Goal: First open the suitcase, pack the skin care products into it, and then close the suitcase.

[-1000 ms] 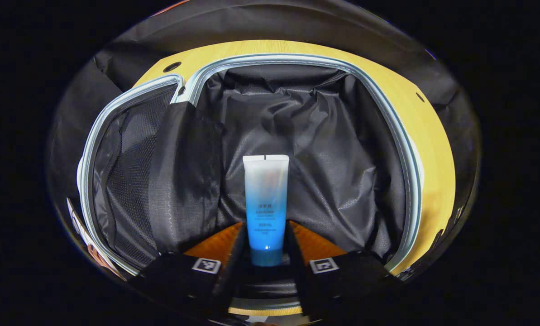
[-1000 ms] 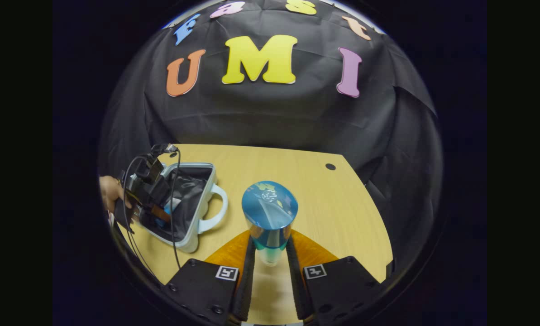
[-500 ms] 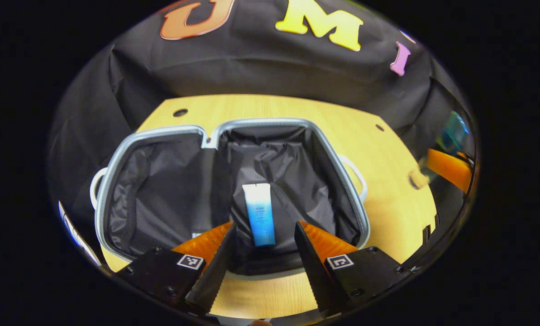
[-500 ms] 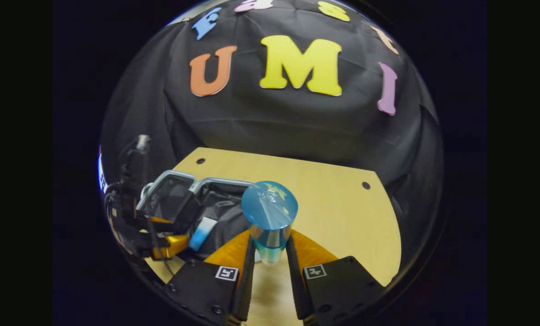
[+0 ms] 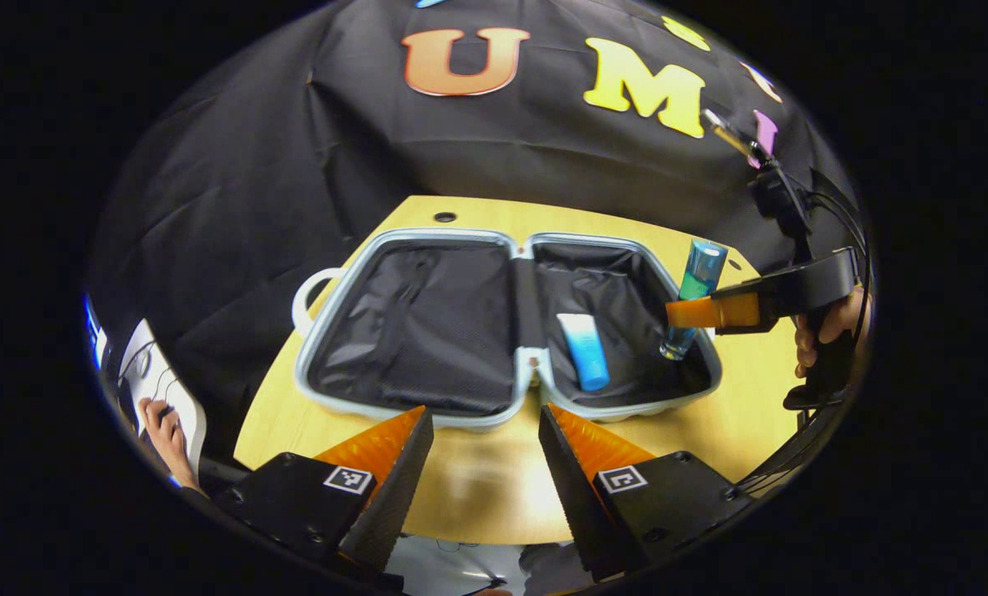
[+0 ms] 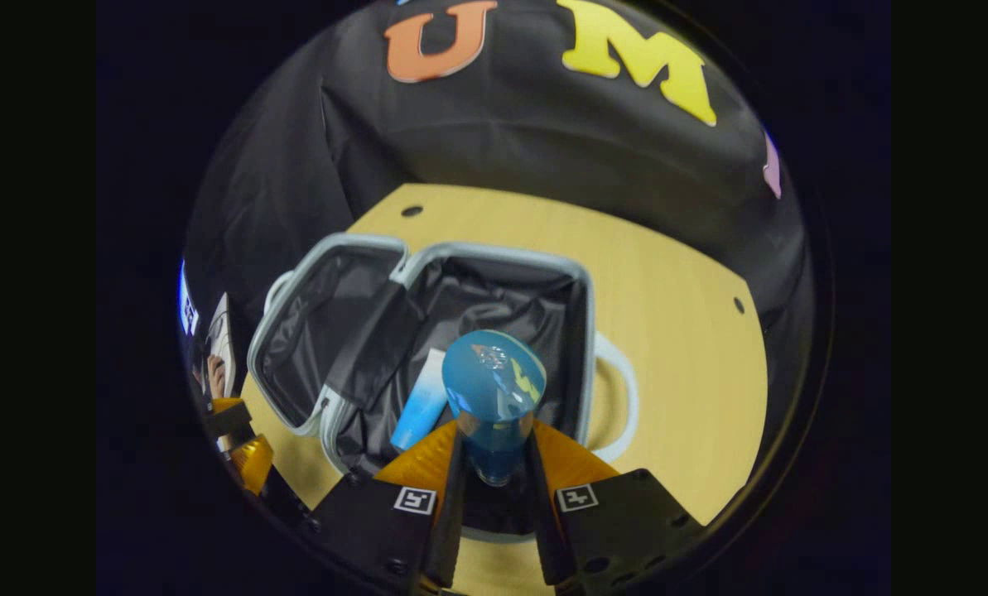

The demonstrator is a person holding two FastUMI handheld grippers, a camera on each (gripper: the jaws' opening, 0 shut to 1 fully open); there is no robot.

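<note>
Now: bottle over open case

We see our right gripper clamped on the clear blue cylindrical bottle, above the open pale-blue suitcase's right half, where the white-to-blue tube lies. Our left gripper gapes wide, empty, above the wooden table.

suitcase left half bare, free to enter; right half has tube lying mid-floor (bottle hangs upright just right of it). Near bench strip clear.
</note>
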